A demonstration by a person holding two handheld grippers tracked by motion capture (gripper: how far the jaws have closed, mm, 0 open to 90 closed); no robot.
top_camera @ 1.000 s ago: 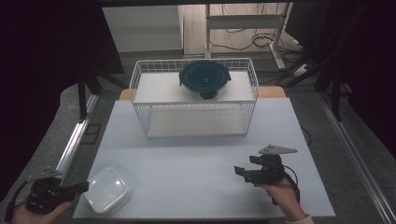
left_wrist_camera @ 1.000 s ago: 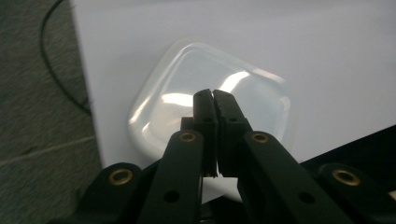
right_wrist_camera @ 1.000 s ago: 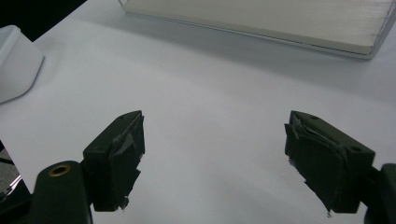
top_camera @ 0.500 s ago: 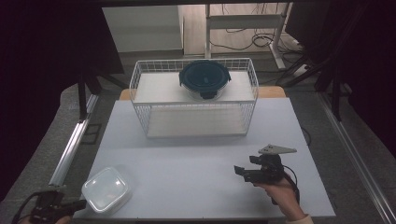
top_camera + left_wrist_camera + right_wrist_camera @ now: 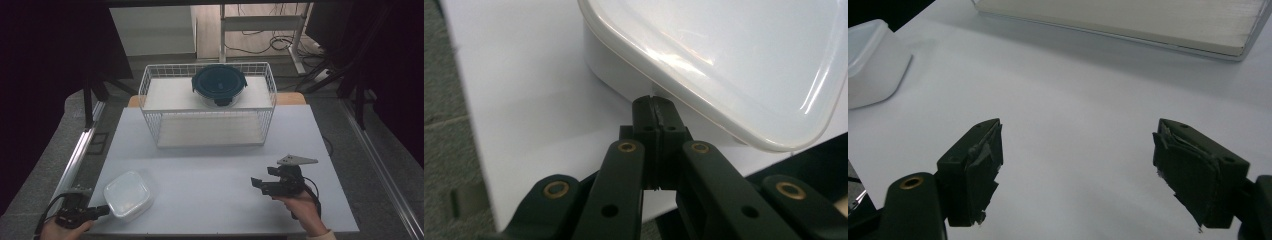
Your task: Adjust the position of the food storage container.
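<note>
Now: closed left tongs at the rim of a white lidded container

Near the front left corner of the white surface (image 5: 210, 175) sits a white lidded container (image 5: 128, 194), square with rounded corners. The left tongs (image 5: 102, 210), held in the person's left hand (image 5: 62, 230), point at its near edge from beyond the surface's left border. Seen from the left gripper view, their jaws are pressed fully together with nothing visible between them, and the closed tips meet the container (image 5: 724, 65) just under the overhanging lid rim. The right tongs (image 5: 257, 183), held in the right hand (image 5: 300, 210), sit over the front right part of the surface, well apart from the container; their jaws stand wide open and hold nothing, with bare surface between them. Farther back stands a white wire basket (image 5: 150, 95), and a dark round lidded bowl (image 5: 219, 85) rests on its upper shelf.
</note>
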